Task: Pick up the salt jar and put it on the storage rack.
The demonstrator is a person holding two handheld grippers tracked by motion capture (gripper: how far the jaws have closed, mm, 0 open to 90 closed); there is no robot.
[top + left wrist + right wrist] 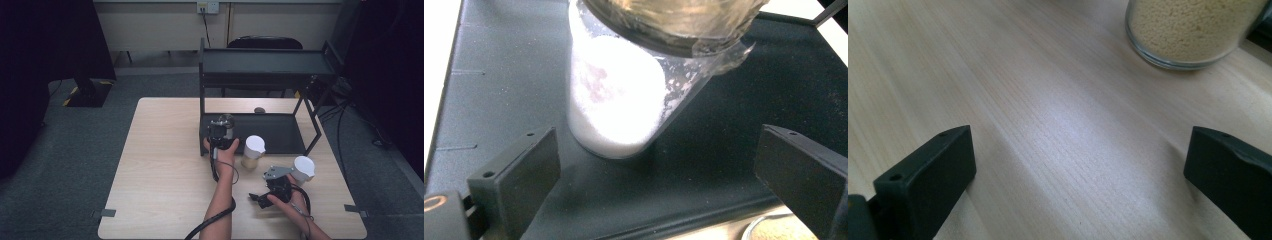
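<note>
Jar of white powder (616, 95) stands on the lower shelf of the black rack (499, 75), just in front of the wide-open left gripper (656, 170).

In the high view the left gripper (220, 127) is at the front edge of the rack's lower shelf (280, 132). Its jaws are wide apart and do not touch the jar. The right gripper (1080, 170) is low over the wooden table (1048, 125), jaws also wide, holding nothing. A jar of yellow grains (1193, 30) stands on the table beyond it.
</note>
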